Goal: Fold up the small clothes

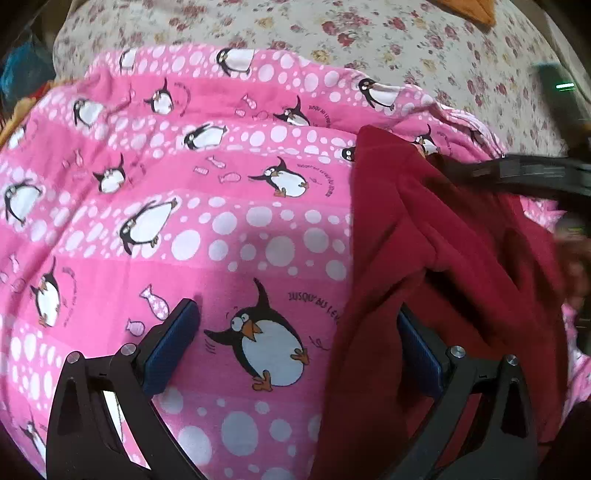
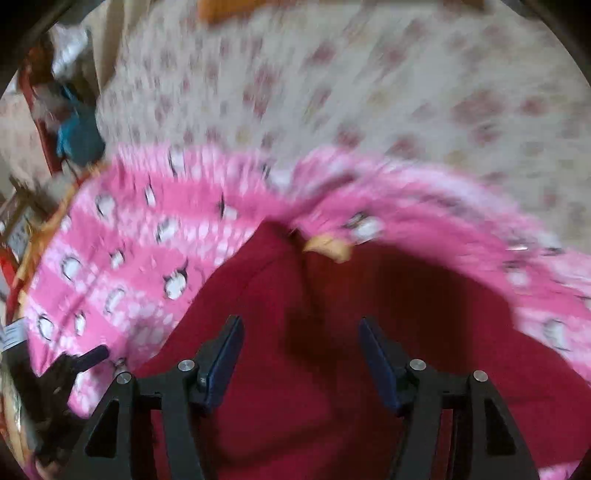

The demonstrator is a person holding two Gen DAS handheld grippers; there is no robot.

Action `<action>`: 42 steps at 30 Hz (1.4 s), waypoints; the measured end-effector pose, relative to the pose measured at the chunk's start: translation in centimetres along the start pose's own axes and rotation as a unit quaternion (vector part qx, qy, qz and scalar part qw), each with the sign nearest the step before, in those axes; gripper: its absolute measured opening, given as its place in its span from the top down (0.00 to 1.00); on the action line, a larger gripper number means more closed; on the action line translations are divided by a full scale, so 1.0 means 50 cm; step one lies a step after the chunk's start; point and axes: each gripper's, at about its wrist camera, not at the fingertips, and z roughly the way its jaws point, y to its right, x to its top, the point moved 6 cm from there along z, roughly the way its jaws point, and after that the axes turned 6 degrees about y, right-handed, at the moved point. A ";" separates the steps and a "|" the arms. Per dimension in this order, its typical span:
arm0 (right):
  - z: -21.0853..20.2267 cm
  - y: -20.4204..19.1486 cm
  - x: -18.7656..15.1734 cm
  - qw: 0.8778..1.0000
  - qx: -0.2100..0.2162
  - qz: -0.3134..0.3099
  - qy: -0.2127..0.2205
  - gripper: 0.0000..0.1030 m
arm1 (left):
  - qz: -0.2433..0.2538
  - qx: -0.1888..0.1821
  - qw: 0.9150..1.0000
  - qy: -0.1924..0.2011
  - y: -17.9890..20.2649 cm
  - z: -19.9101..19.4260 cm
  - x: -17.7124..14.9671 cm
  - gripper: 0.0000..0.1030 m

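A dark red garment lies crumpled on a pink penguin-print blanket. My left gripper is open over the garment's left edge; its right finger's tip is hidden by a red fold, its left finger is over the blanket. My right gripper is open and empty just above the red garment, which fills the lower part of the blurred right wrist view. The right gripper also shows in the left wrist view, reaching in from the right over the garment's top. A small yellowish tag sits at the garment's far edge.
The pink blanket lies on a bed with a cream floral sheet. An orange cloth lies at the far edge. A blue object and clutter stand beyond the bed's left side.
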 end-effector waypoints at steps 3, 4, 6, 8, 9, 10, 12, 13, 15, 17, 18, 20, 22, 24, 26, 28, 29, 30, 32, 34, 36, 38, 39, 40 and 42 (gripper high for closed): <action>0.101 -0.004 -0.007 0.998 0.020 0.020 -0.049 0.65 | 0.001 -0.006 1.000 -0.002 0.001 0.000 0.003 0.01; 0.112 -0.006 -0.010 0.998 0.019 0.017 -0.054 0.72 | 0.002 -0.007 1.000 -0.001 0.001 -0.001 0.005 0.01; 0.106 -0.022 -0.003 0.999 0.030 0.006 -0.040 0.93 | -0.002 -0.012 1.000 0.005 -0.007 -0.007 0.010 0.01; 0.080 -0.055 0.020 0.998 0.057 -0.015 -0.016 0.96 | -0.020 -0.005 1.000 0.011 -0.029 -0.017 0.016 0.01; 0.062 -0.084 0.038 0.997 0.072 -0.031 0.002 0.96 | -0.033 -0.009 0.999 0.019 -0.041 -0.027 0.022 0.01; 0.051 -0.106 0.054 0.995 0.085 -0.041 0.012 0.96 | -0.047 -0.014 0.998 0.030 -0.054 -0.039 0.028 0.01; 0.041 -0.162 0.094 0.992 0.108 -0.057 0.028 0.96 | -0.062 -0.018 0.997 0.041 -0.078 -0.057 0.035 0.01; 0.047 -0.185 0.110 0.991 0.114 -0.063 0.033 0.96 | -0.066 -0.017 0.997 0.044 -0.088 -0.061 0.036 0.01; 0.077 -0.245 0.141 0.988 0.119 -0.085 0.039 0.96 | -0.068 -0.006 0.997 0.041 -0.103 -0.060 0.035 0.01; 0.113 -0.291 0.155 0.987 0.122 -0.099 0.036 0.96 | -0.068 0.020 0.996 0.051 -0.124 -0.066 0.039 0.01; 0.136 -0.309 0.156 0.986 0.129 -0.103 0.029 0.96 | -0.070 0.035 0.995 0.058 -0.138 -0.071 0.043 0.01; 0.195 -0.334 0.138 0.985 0.126 -0.114 -0.013 0.96 | -0.084 0.058 0.993 0.052 -0.176 -0.067 0.046 0.01; 0.216 -0.317 0.121 0.987 0.097 -0.120 -0.037 0.94 | -0.134 0.059 0.988 0.048 -0.215 -0.063 0.044 0.01; 0.179 -0.281 0.124 0.990 0.109 -0.092 -0.016 0.79 | -0.177 0.030 0.982 0.055 -0.228 -0.066 0.045 0.01; 0.116 -0.232 0.133 0.990 0.127 -0.053 0.016 0.59 | -0.205 -0.003 0.976 0.070 -0.223 -0.072 0.052 0.01; 0.020 -0.157 0.131 0.989 0.135 -0.021 0.051 0.57 | -0.202 -0.016 0.976 0.072 -0.206 -0.070 0.060 0.01; -0.008 -0.132 0.127 0.991 0.123 -0.018 0.054 0.57 | -0.197 -0.020 0.978 0.071 -0.199 -0.070 0.061 0.01; -0.046 -0.094 0.116 0.993 0.103 -0.018 0.058 0.57 | -0.189 -0.023 0.979 0.068 -0.187 -0.067 0.063 0.01; -0.119 -0.015 0.082 0.997 0.046 -0.027 0.063 0.57 | -0.175 -0.029 0.982 0.060 -0.159 -0.057 0.061 0.01; -0.172 0.050 0.043 0.997 -0.012 -0.042 0.065 0.56 | -0.160 -0.033 0.985 0.050 -0.131 -0.043 0.058 0.01; -0.205 0.110 -0.003 0.995 -0.061 -0.048 0.059 0.55 | -0.140 -0.026 0.989 0.039 -0.111 -0.020 0.056 0.01; -0.216 0.156 -0.041 0.994 -0.086 -0.041 0.045 0.55 | -0.117 -0.008 0.993 0.026 -0.096 0.007 0.050 0.01; -0.213 0.178 -0.064 0.995 -0.091 -0.033 0.035 0.55 | -0.105 0.002 0.994 0.019 -0.091 0.016 0.042 0.01; -0.201 0.192 -0.086 0.995 -0.097 -0.029 0.020 0.55 | -0.092 0.015 0.996 0.012 -0.087 0.026 0.036 0.01; -0.177 0.212 -0.111 0.992 -0.120 -0.038 0.000 0.55 | -0.070 0.034 0.997 0.015 -0.080 0.032 0.032 0.01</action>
